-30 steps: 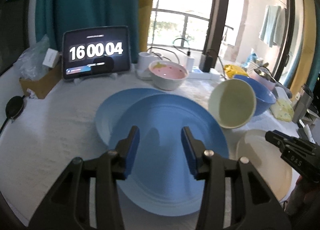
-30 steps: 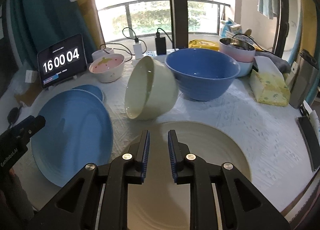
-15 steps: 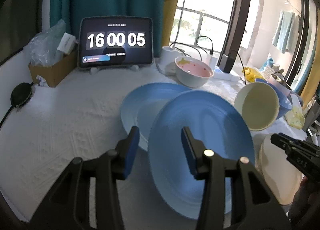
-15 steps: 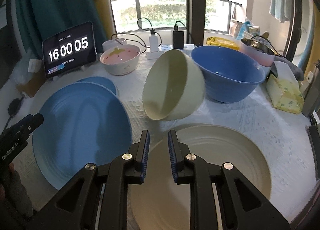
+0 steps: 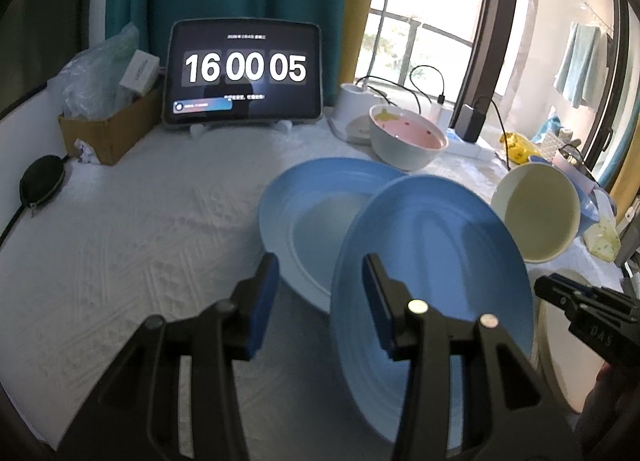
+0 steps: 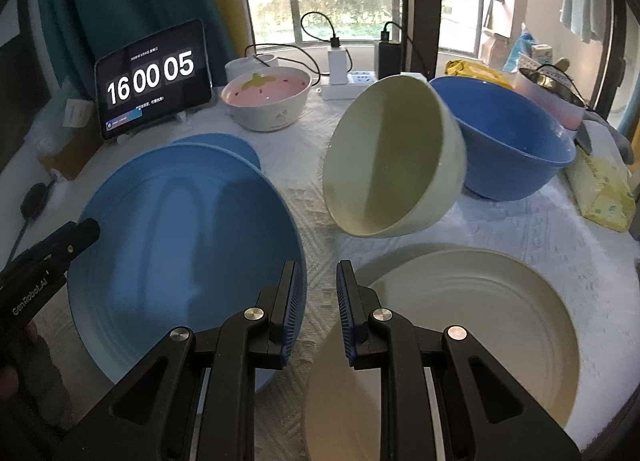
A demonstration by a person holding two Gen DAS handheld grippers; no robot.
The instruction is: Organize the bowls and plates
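Plates and bowls cover a white textured tablecloth (image 5: 120, 245). The large blue round plate (image 6: 180, 245) lies at left, overlapping a paler blue plate (image 5: 312, 213) behind it. The cream round plate (image 6: 472, 321) lies at right. A cream bowl (image 6: 392, 161) rests tipped on its side, mouth toward the cameras, leaning against the deep blue bowl (image 6: 516, 149); both interiors appear empty. A white bowl with pink strawberry-pattern interior (image 6: 266, 103) stands near the tablet clock (image 5: 245, 71). The left gripper (image 5: 320, 297) hangs released, jaws apart above the blue plates. The right gripper (image 6: 317, 293) has jaws narrowly parted, grasping nothing, between the large blue plate and the cream plate.
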